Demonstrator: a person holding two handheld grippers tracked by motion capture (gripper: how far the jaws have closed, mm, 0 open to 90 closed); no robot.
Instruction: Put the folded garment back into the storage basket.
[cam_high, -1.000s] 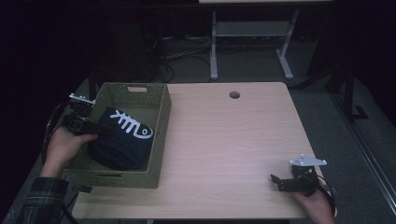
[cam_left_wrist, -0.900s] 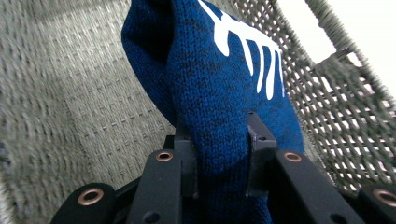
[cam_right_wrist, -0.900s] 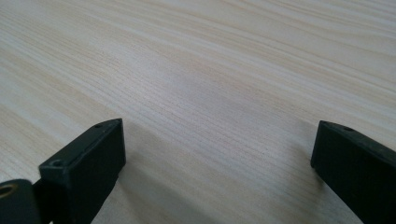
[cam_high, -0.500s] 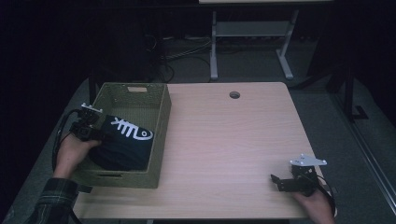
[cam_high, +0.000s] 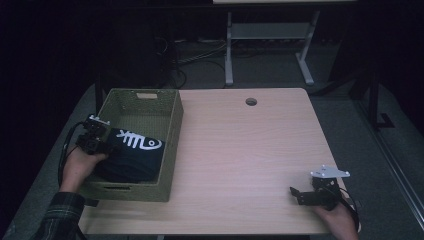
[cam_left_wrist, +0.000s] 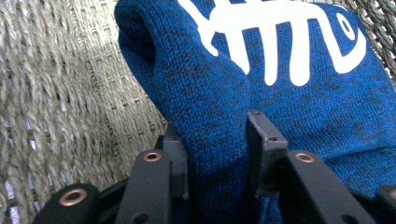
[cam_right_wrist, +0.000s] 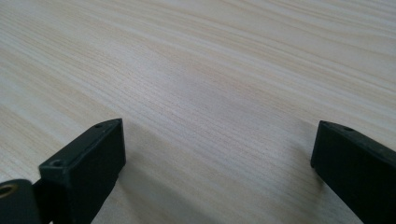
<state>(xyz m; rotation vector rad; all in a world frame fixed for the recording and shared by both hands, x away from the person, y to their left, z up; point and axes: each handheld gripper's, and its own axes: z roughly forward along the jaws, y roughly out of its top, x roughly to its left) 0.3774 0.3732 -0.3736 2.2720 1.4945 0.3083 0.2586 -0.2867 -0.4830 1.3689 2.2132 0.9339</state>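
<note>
Here, a fold of blue knit cloth (cam_left_wrist: 299, 102) is clamped between the jaws of the left gripper (cam_left_wrist: 216, 154), low in the middle of the left gripper view; a white fish-bone print is seen on the cloth at the upper right of that frame, and the woven wall of a basket (cam_left_wrist: 56, 93) is seen at its left; in the high view the left gripper (cam_high: 95, 141) is held at the left side of the basket (cam_high: 172, 145), left of centre, with the cloth (cam_high: 132, 157) lying inside it and a hand (cam_high: 80, 167) just below the gripper; the right gripper (cam_right_wrist: 217, 163) is seen with its jaws spread wide apart over bare wood; in the high view it (cam_high: 305, 195) rests on the table (cam_high: 245, 145) at the lower right, held by the other hand (cam_high: 337, 220), well apart from the basket.
</note>
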